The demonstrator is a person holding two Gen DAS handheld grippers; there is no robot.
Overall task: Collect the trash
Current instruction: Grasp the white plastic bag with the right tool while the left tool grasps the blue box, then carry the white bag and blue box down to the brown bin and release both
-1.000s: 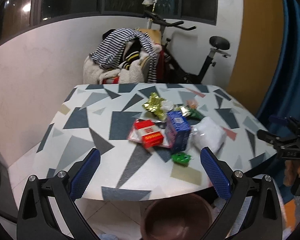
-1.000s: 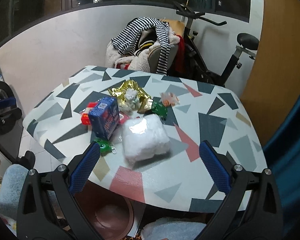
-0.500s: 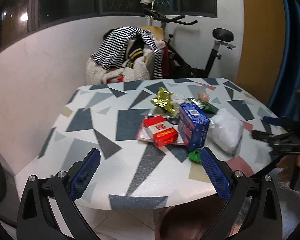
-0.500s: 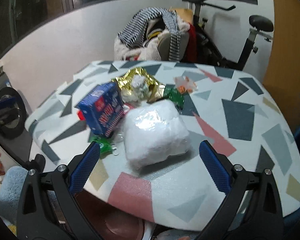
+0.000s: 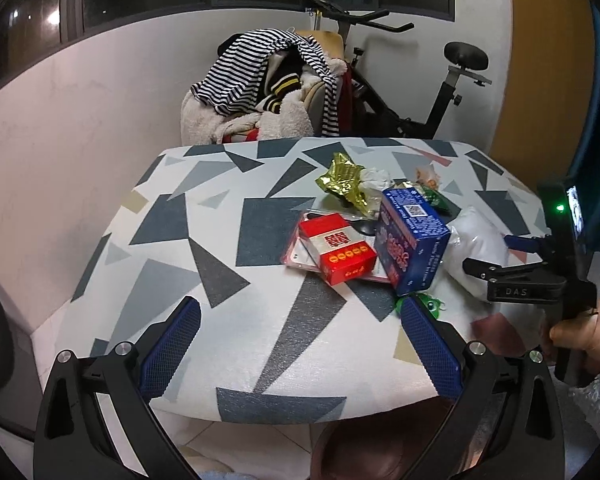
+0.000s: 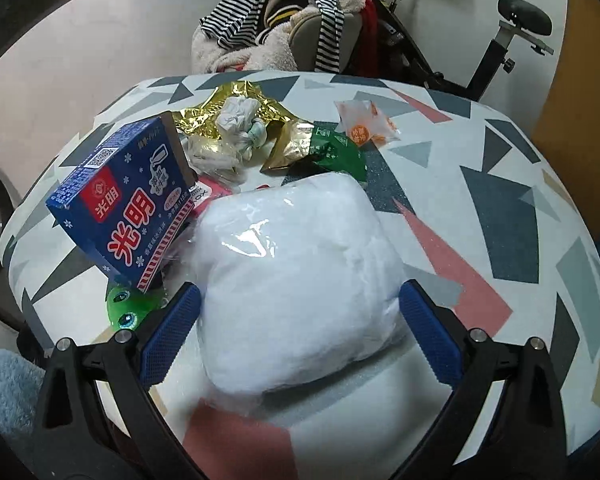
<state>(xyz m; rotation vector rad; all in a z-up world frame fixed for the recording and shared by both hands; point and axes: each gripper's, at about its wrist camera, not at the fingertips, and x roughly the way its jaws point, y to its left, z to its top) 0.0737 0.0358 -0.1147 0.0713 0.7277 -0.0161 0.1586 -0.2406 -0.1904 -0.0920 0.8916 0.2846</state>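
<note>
Jaws of the right gripper (image 6: 300,320) gape wide around the white plastic bag (image 6: 300,280) on the desk (image 6: 520,208), the left gripper (image 5: 296,344) equally open and empty, all trash uncollected.

- The left wrist view looks from low at the near left edge of the patterned table (image 5: 204,240), facing across it toward the white wall and exercise bike (image 5: 440,92), well back from the litter.
- The right wrist view sits close in and angled down, the white plastic-wrapped bundle (image 6: 300,280) filling its centre between the blue pads (image 6: 168,336).
- Both views share the blue carton (image 5: 412,240) (image 6: 128,204), gold foil wrapper (image 5: 342,180) (image 6: 220,116), green toy (image 6: 130,310) and striped clothes pile (image 5: 260,76) (image 6: 276,8).
- The left view catches the right gripper (image 5: 496,256) from the side, at its right edge.
</note>
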